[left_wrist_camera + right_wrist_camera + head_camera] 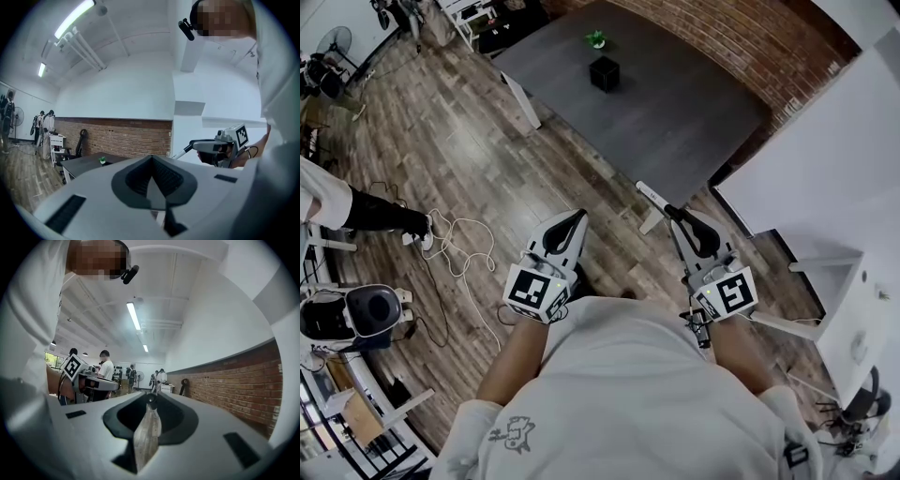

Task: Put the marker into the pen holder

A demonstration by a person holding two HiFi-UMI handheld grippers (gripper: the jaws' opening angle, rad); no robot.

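Both grippers held level in front of the person's body, over the wood floor point(469, 159), on the near side of the counter point(675, 103).

Right gripper point(678, 214): closed on the marker point(654, 195). In my head view the marker is pinched at the very tips of the jaws. Its white barrel sticks out far and to the left, toward the counter's near edge. In the right gripper view I see only a dark round end at the jaw tips, with floor showing through the slit behind it.

Left gripper point(578, 217): jaw tips together, nothing between them that I can see. It sits to the left of the right gripper, well apart from it.

Pen holder point(604, 72): a small black cube-shaped cup, upright on the far part of the dark grey counter. A small green thing point(596, 38) stands just beyond it. The marker is well apart from the holder, not yet over the counter top.

Brick wall point(741, 47) runs along the counter's far right side. A white cable point(455, 248) lies looped on the floor at left.
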